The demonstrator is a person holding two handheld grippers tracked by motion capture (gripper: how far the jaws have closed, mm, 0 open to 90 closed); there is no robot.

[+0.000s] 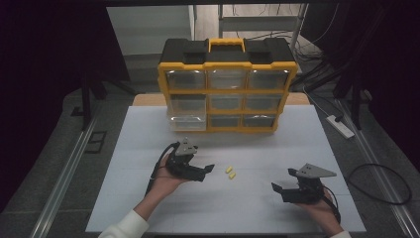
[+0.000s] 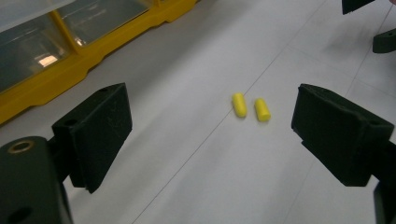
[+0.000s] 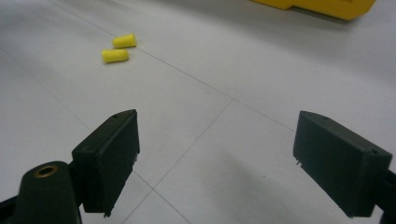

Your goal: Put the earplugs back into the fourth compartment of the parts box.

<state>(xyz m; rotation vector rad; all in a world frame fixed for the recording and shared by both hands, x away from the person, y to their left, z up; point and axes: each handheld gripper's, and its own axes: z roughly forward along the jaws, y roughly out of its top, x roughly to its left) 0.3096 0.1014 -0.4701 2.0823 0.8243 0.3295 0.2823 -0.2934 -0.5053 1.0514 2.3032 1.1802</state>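
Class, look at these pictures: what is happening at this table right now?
A person holds a two-jaw gripper in each hand over a white table. Both the left gripper and right gripper are open and hold nothing. Two small yellow cylinders lie side by side between them, untouched. A yellow drawer organizer stands behind.

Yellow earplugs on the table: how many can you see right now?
2. Both lie side by side on the white table, apart, between the tongs: one earplug nearer the organizer, the other earplug just beside it. Drawers may hide more.
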